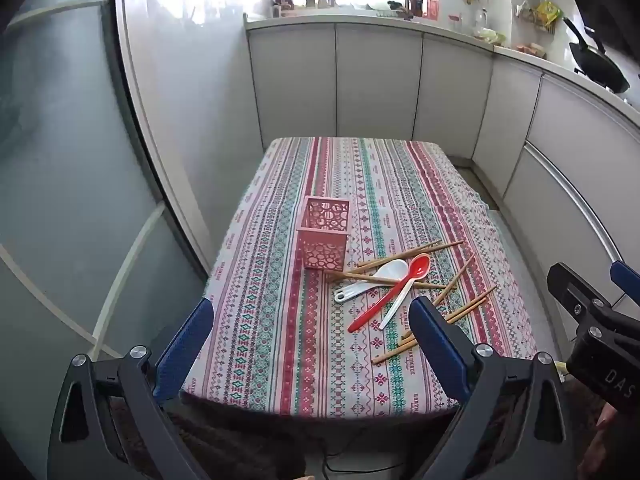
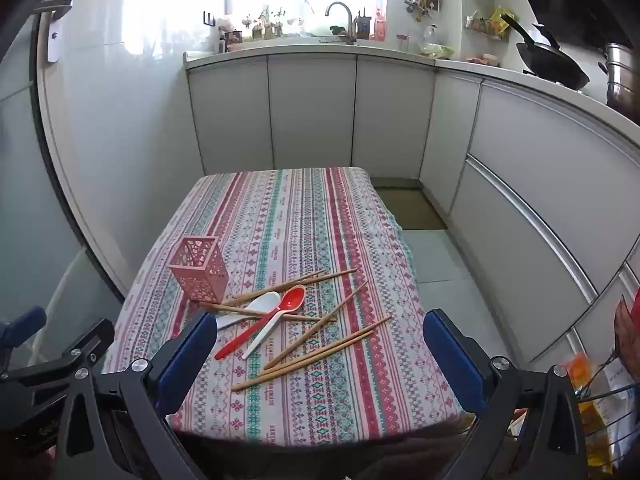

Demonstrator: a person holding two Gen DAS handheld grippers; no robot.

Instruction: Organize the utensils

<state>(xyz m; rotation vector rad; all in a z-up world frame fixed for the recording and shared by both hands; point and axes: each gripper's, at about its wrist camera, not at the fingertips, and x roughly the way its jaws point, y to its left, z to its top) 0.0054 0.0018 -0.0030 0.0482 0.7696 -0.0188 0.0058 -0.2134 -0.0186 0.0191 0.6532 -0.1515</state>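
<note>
A pink perforated utensil holder [image 1: 324, 238] [image 2: 199, 268] stands upright and empty on the striped tablecloth [image 1: 280, 320] [image 2: 320, 400]. To its right lie a red spoon [image 1: 390, 294] [image 2: 262, 326], a white spoon [image 1: 374, 278] [image 2: 256, 308], a red-bowled white-handled spoon, and several wooden chopsticks [image 1: 460, 312] [image 2: 316, 360] scattered loosely. My left gripper [image 1: 312, 312] is open and empty above the table's near edge. My right gripper [image 2: 320, 332] is open and empty, also over the near edge, and shows at the right of the left wrist view [image 1: 592, 312].
The table stands in a narrow kitchen. White cabinets [image 2: 312, 112] run along the back and right, with a sink and tap [image 2: 340, 12] and a black wok [image 2: 552, 64] on the counter. A glass door [image 1: 60, 200] is at the left. A wire rack [image 2: 608, 392] is near right.
</note>
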